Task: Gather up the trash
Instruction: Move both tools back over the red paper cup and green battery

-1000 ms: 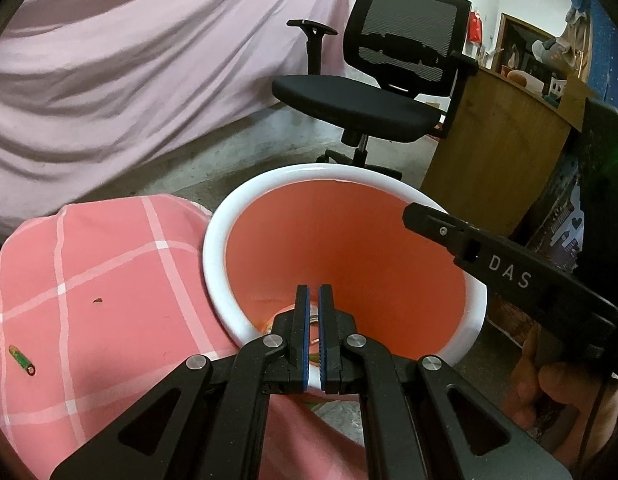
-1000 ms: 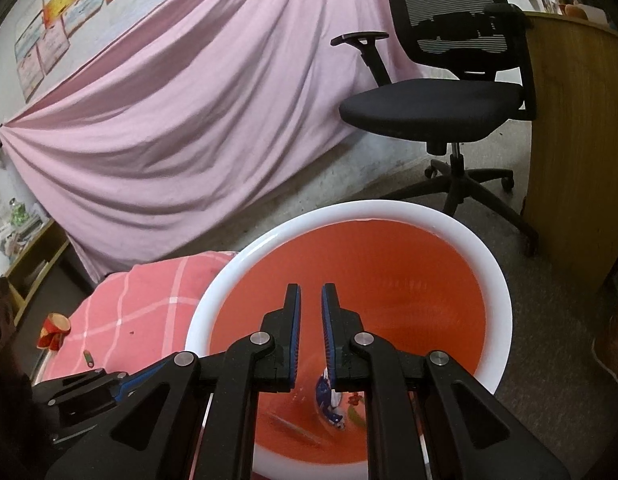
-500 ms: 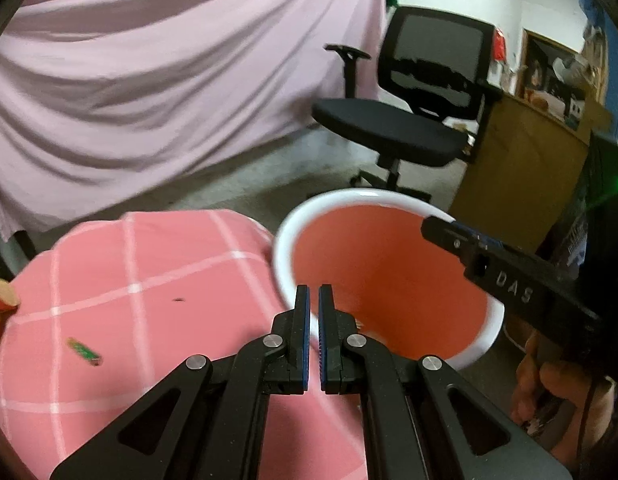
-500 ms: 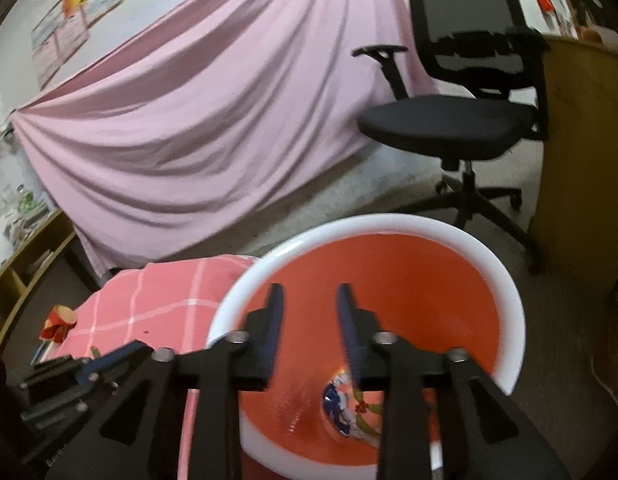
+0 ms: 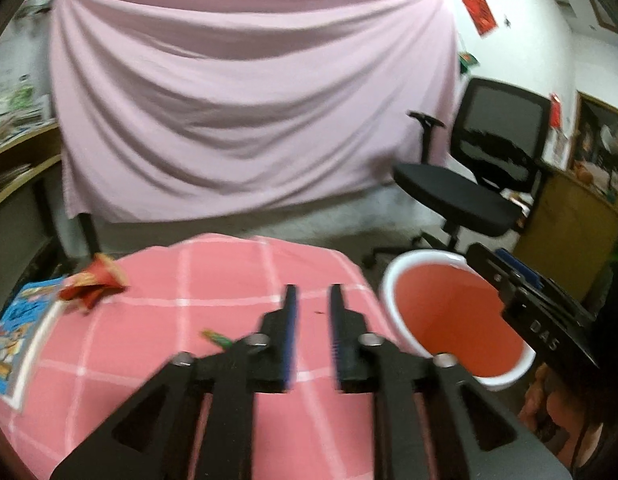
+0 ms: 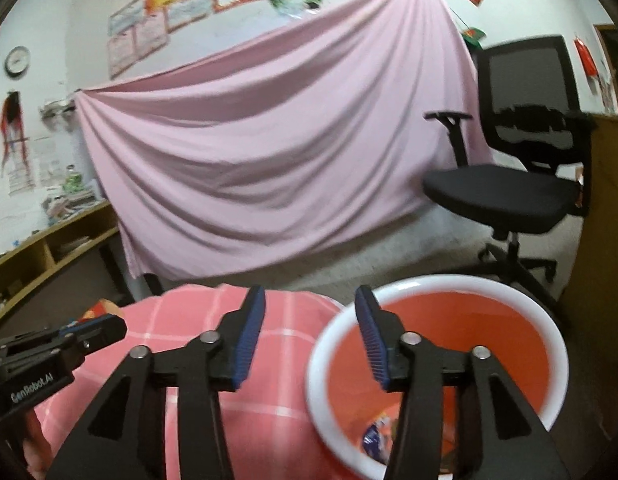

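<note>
An orange bin with a white rim (image 5: 449, 312) stands to the right of the pink checked table (image 5: 157, 352); it also shows in the right wrist view (image 6: 437, 344), with wrappers (image 6: 375, 436) at its bottom. My left gripper (image 5: 312, 316) is open and empty above the table. A small green wrapper (image 5: 217, 337) lies just left of it. A crumpled red wrapper (image 5: 93, 283) lies at the table's far left. My right gripper (image 6: 309, 336) is open wide and empty, over the gap between table and bin.
A blue picture book (image 5: 17, 340) lies at the table's left edge. A black office chair (image 5: 469, 184) and a wooden desk (image 5: 569, 224) stand behind the bin. A pink sheet (image 5: 237, 112) hangs at the back. Wooden shelves (image 6: 41, 248) stand at left.
Both grippers have pulled back from the bin and swung left toward the table. Both have opened, the right one wide. A wrapper now lies in the bin.
</note>
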Motion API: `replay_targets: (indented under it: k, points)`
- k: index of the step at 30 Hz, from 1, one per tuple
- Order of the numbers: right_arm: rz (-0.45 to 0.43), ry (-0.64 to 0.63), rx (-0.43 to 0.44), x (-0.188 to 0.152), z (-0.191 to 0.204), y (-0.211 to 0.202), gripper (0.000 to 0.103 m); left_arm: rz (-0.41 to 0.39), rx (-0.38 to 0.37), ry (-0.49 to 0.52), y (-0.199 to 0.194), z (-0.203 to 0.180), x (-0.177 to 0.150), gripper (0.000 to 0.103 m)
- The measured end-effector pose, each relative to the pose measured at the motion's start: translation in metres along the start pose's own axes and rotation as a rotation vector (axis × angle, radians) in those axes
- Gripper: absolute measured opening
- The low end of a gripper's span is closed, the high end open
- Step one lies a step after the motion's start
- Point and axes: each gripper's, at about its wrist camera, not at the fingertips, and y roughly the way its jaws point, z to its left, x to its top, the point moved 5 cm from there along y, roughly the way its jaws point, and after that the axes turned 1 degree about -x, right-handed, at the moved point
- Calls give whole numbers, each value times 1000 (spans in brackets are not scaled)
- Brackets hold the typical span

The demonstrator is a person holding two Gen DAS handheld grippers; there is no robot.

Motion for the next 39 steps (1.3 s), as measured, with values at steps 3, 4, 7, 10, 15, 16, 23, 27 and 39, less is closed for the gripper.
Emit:
replay_targets:
  k: [3,4,7,10,15,16,23,27,39]
  points:
    - [-24,-25,46,1,21,-2,47,-70,32,-40,-19,21,1,33]
    - [-34,-33,59,2,28,-3,50,-92,51,-49,-26,28,1,35]
    - [-83,-57,97,5,48,-8,59,-148,108,-71,-44,51,-1,51]
    - [-143,-68,140,8,66,-14,77,-202,156,-98,-59,71,-6,59]
    - [-213,-98,184,10,88,-18,96,-266,279,-100,-80,102,-15,93]
    - [-229,-107,185,10,91,-21,101,-280,301,-96,-84,107,-17,95]
    - [-287,-172,220,5,113,-29,103,-319,351,-94,-94,130,-32,98]
    - [-279,-217,227,-1,123,-26,103,-348,352,-106,-96,139,-35,98]
    - [-162,-337,215,-19,146,11,103,-320,358,2,-73,173,-23,98]
